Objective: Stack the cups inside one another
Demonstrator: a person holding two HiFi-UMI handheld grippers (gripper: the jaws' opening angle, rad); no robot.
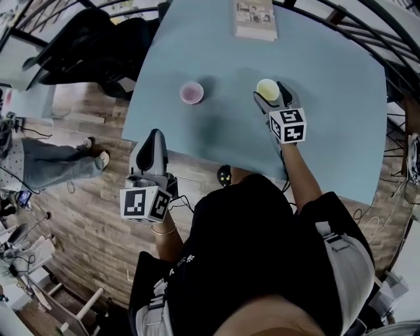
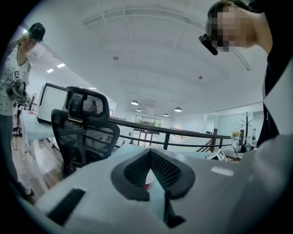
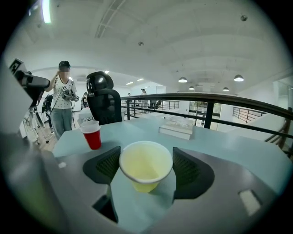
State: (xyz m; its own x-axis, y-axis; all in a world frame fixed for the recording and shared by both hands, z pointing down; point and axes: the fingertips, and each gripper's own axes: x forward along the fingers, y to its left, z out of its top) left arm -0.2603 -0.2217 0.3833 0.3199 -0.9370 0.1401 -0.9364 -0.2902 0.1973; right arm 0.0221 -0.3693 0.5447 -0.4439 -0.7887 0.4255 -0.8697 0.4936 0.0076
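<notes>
- Looking down in the head view, the right gripper (image 1: 270, 95) stood at the yellow cup (image 1: 268, 88) on the blue bench (image 1: 328, 118). The red cup (image 1: 191, 92) sat well apart to its left. The left gripper (image 1: 153, 141) hung off the bench's near edge, away from both cups. Counted here were two cups, two grippers and one book (image 1: 254, 18) at the far edge.
- In the left gripper view, the left gripper (image 2: 149, 153) had its jaw tips pressed together on nothing, and the red cup (image 2: 148, 184) showed only as a sliver through the gap below them. Judged from this, nothing steadied the red cup, so a nudge from the yellow one coming in off-centre could tip or slide it. One office chair (image 2: 82, 132) stood beyond.
- In the right gripper view, the right gripper (image 3: 146, 165) was spread wide with the yellow cup (image 3: 145, 171) upright between its jaws, apparently not yet pinched. The cup looked thin-walled, so a hard squeeze could likely buckle it. An uneven close, one jaw landing first, could push it over. One red cup (image 3: 92, 134), one book (image 3: 176, 130) and one bystander (image 3: 63, 103) showed behind.
</notes>
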